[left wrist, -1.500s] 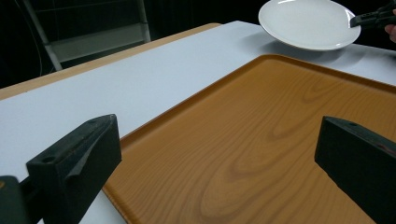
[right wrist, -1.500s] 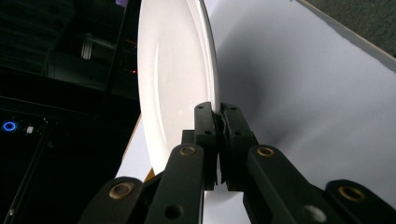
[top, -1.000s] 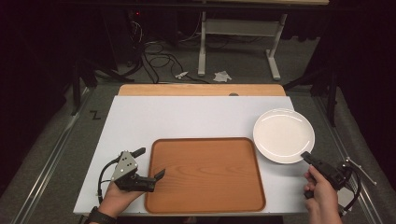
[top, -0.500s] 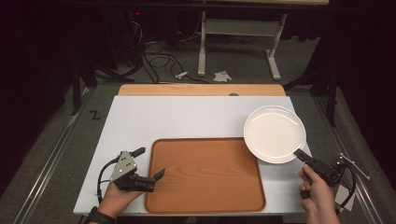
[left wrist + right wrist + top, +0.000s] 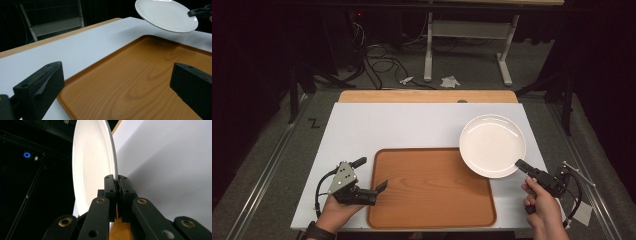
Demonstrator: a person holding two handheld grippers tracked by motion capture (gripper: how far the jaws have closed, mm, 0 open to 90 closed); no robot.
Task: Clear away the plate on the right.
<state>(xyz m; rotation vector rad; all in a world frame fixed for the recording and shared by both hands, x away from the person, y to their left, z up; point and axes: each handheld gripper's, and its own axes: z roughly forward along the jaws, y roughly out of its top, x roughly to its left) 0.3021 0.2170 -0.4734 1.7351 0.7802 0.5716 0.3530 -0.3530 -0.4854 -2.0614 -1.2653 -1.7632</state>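
Moved since the earlier frames: white plate (image 5: 492, 145), carried leftward from the right part of the table toward the tray; right gripper (image 5: 518, 163) moved with it. Left gripper (image 5: 371, 175) unchanged in place.

Item 1, white plate. Round, glossy, empty. Held off the table surface, its near-left part overhanging the far right corner of the tray in the high view. In the left gripper view the plate (image 5: 166, 15) hangs tilted in the air above the tray's far corner, a shadow beneath it on the white surface. In the right gripper view the plate (image 5: 92, 162) appears edge-on.

Item 2, right gripper. Held in the person's right hand (image 5: 539, 200) at the near right of the table. Jaws clamped on the plate's near-right rim, one pad above and one below it. Cable trails to the right.

Item 3, left gripper. Held in the person's left hand (image 5: 337, 212) at the near left. Jaws spread wide with nothing between the pads; they appear to straddle the tray's left rim, though whether either jaw touches the rim cannot be told. Grey three-cornered plate on top.

Item 4, wooden tray (image 5: 427, 205). Rectangular, rounded corners, raised rim, wood-grain finish, empty. Lies on the near middle of the table.

Item 5, table (image 5: 402, 125). White top with a wooden strip along the far edge.
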